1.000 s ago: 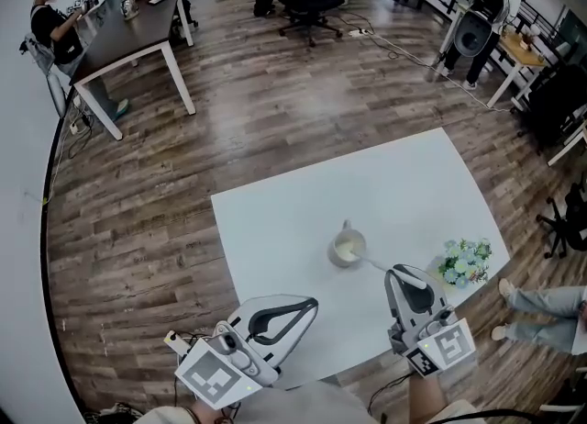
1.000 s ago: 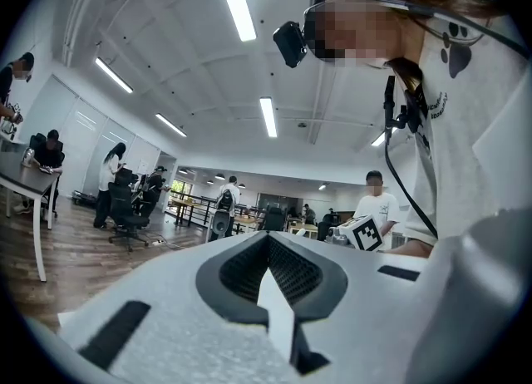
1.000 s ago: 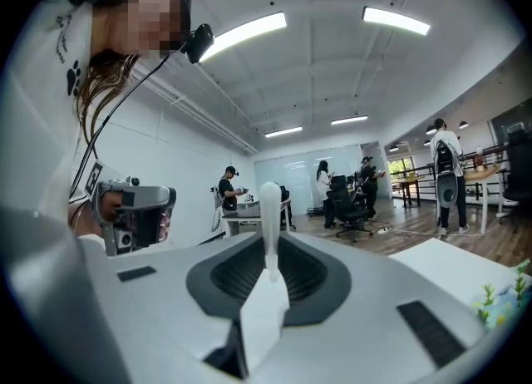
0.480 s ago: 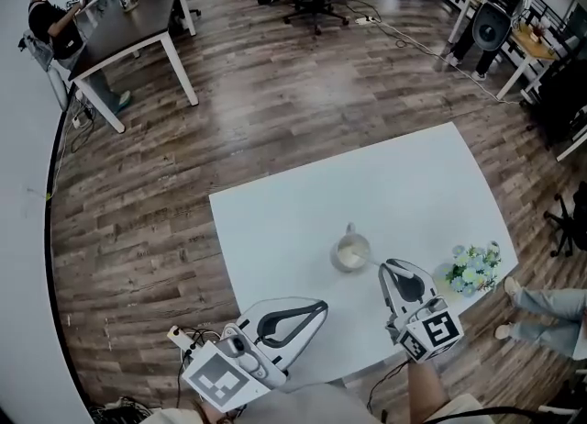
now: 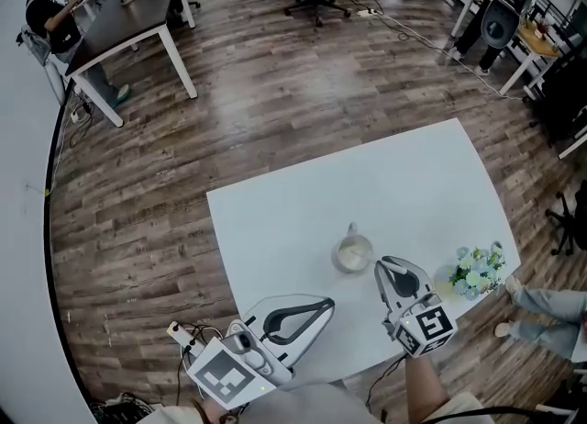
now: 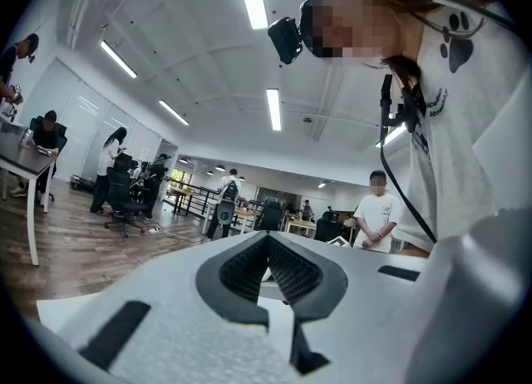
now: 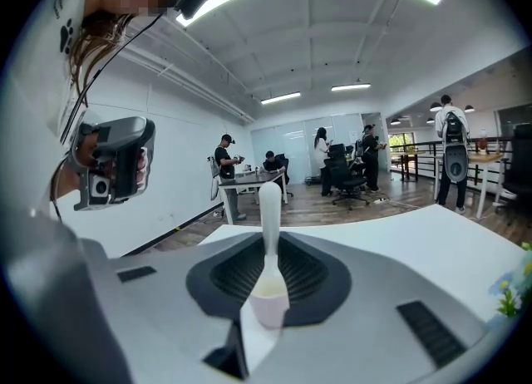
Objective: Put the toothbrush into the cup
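A small pale cup (image 5: 352,253) stands on the white table (image 5: 275,220), toward its near side. My right gripper (image 5: 385,266) hovers just right of the cup and nearer to me, pointing at it. In the right gripper view, the right gripper (image 7: 268,239) is shut on a white toothbrush (image 7: 269,208), which sticks out forward between the jaws. The cup is hidden in that view, and the toothbrush cannot be made out in the head view. My left gripper (image 5: 321,303) stays over the table's near edge, jaws together and empty. The left gripper view shows the left gripper (image 6: 268,238) with nothing in it.
A bunch of pale flowers (image 5: 477,271) sits at the table's right edge, close to my right gripper. A person's legs (image 5: 541,307) are beside that corner. A dark desk (image 5: 128,18) with seated people stands far left across the wooden floor.
My right gripper has sunk toward the table with the toothbrush. The toothbrush, seen earlier reaching from the jaws to the cup, no longer shows in the head view. The left gripper barely shifted.
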The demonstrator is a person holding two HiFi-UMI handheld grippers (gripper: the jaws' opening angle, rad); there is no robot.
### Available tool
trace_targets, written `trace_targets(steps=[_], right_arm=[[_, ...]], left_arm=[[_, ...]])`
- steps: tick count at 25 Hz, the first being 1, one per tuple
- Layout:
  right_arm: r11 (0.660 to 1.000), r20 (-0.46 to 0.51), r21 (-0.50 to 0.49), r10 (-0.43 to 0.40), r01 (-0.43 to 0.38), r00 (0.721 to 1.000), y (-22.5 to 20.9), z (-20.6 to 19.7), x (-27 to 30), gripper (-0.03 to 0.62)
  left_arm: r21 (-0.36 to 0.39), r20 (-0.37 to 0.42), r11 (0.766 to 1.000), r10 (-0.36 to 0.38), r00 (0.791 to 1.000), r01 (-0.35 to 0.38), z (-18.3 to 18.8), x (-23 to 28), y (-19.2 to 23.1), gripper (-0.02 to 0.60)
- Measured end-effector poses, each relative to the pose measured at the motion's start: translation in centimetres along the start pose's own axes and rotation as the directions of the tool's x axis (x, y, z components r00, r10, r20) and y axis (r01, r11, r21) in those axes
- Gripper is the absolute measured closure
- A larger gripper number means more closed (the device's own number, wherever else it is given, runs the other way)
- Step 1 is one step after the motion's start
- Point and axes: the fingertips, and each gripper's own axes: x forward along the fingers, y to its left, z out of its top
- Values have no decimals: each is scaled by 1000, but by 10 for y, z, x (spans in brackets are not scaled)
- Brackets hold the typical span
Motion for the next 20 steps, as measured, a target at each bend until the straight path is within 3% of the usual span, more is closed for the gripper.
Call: trace_targets(steps=[15, 16, 18, 20], right_arm=[[999, -34, -52, -4, 2, 999, -1, -17, 13, 534], [998, -28, -57, -2, 1, 1000, -1, -15, 13, 523], [999, -16, -47, -1, 0, 1000, -1, -13, 13, 436], [1000, -1, -30, -10, 10, 1000, -3, -11, 12, 433]], left_arm=[[-19, 2, 1000, 18, 1000, -17, -5, 2, 9, 574], [-19, 3, 1000, 19, 1000, -18, -5, 2, 9, 574], [-20, 1, 1000, 19, 1000, -19, -5, 2, 10, 574], [-20, 1, 1000, 18, 1000, -18, -6, 2, 9, 574]])
